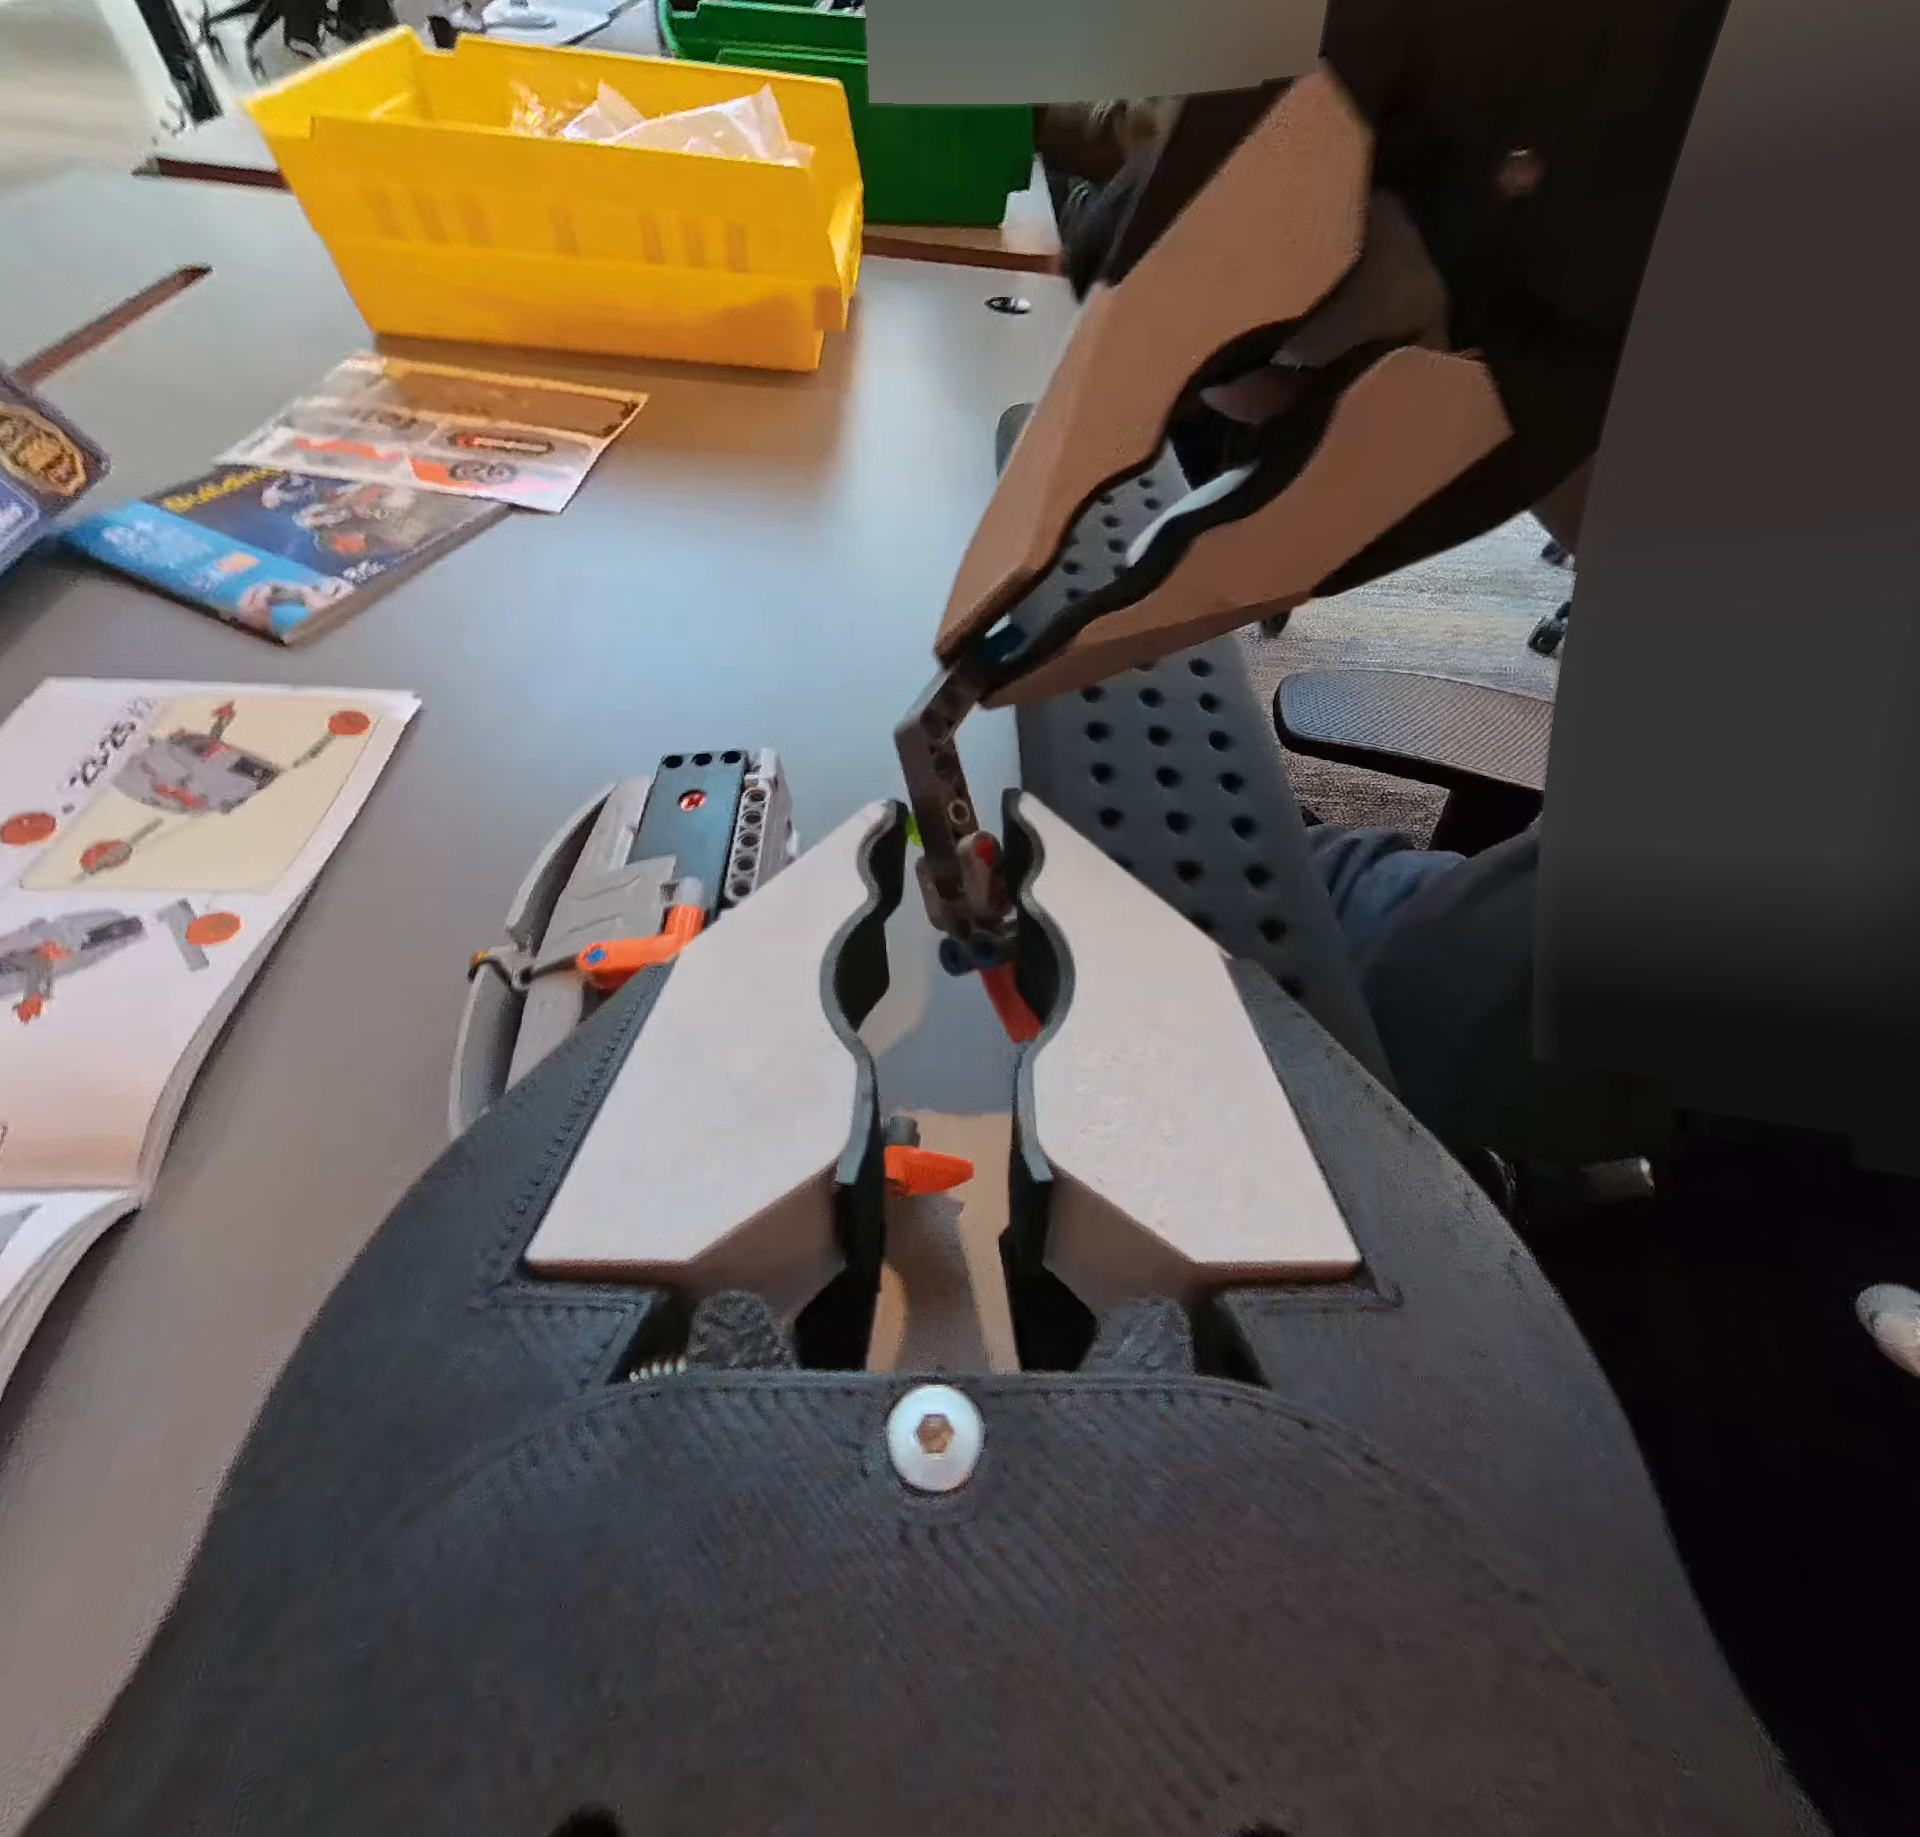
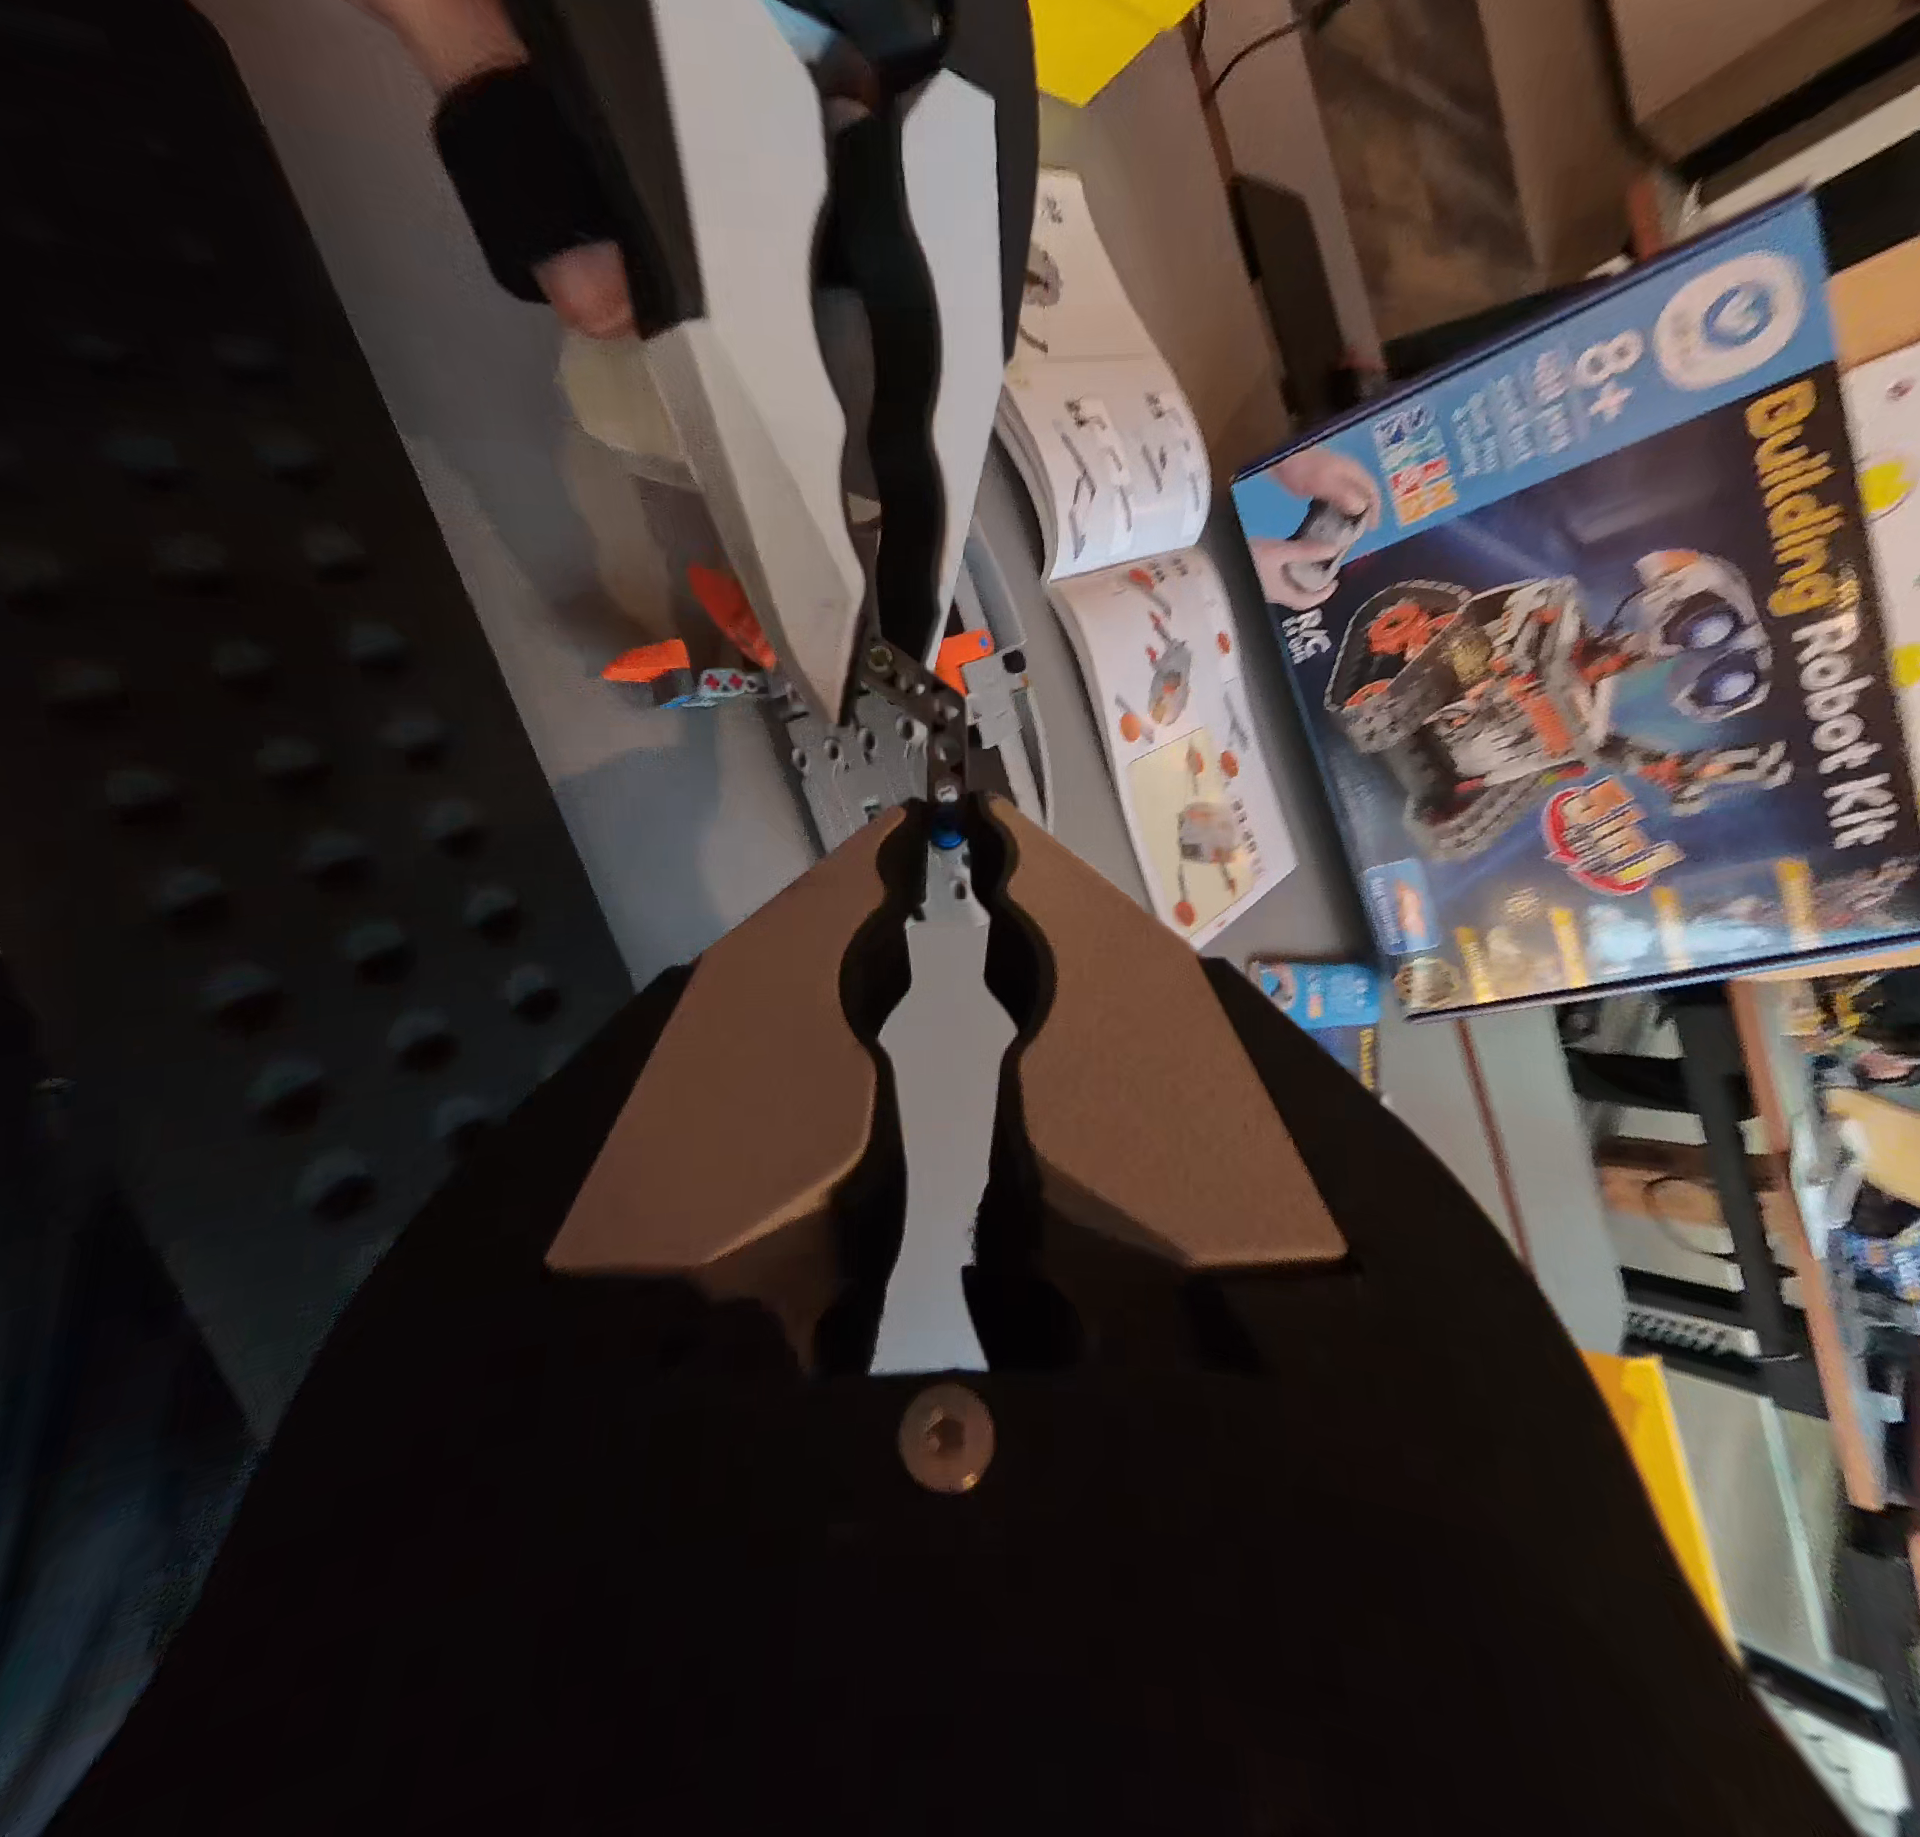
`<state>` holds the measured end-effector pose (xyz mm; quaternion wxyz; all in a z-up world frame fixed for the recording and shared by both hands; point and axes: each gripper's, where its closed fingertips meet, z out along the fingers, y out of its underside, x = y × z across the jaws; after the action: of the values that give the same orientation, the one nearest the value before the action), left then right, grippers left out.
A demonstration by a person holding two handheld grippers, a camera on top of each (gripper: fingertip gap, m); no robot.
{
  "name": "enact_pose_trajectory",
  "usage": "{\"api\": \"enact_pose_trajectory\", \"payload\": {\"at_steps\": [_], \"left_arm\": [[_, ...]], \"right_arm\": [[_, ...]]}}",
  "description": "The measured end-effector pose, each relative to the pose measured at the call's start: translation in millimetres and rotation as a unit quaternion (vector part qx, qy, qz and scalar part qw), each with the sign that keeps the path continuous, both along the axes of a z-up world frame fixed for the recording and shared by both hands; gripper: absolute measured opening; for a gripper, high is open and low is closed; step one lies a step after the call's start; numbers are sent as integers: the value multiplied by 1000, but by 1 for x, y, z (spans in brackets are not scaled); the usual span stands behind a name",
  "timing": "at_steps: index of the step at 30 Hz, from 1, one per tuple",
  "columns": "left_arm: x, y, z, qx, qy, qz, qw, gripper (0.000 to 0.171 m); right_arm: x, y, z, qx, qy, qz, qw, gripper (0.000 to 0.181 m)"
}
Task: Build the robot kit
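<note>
At the centre of the left wrist view, we held a bent dark perforated beam (image 1: 940, 800) by both ends: our right gripper (image 1: 982, 660) pinched its top, our left gripper (image 1: 956, 831) clamped its lower end, steadying it above the grey table (image 1: 727, 561). A half-built grey model (image 1: 644, 883) lay just left; a yellow bin (image 1: 561, 208) stood upper left.

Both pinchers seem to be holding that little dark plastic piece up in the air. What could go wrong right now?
The right gripper pinches only the very end of the dark bent beam, so it might slip out. The left gripper holds the other end; pulling unevenly could pop off the small blue and orange pins, which may drop off the table edge.
</note>
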<state>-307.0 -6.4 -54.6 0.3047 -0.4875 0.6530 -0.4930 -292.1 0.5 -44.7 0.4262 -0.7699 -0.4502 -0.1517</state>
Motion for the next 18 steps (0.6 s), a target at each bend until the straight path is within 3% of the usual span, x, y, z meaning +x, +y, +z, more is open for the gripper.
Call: {"api": "enact_pose_trajectory", "payload": {"at_steps": [5,9,13,18], "left_arm": [[-4,11,2,-15,0,5,1000,10],[-12,2,30,-168,-43,-55,983,5],[-21,1,55,-266,-83,-99,955,5],[-22,-1,58,-256,-97,-100,956,5]], "right_arm": [[-19,5,23,63,36,47,996,7],[-42,-6,69,175,194,172,950,20],[-41,-5,95,172,331,200,906,23],[-51,9,94,153,338,189,909,24]]}}
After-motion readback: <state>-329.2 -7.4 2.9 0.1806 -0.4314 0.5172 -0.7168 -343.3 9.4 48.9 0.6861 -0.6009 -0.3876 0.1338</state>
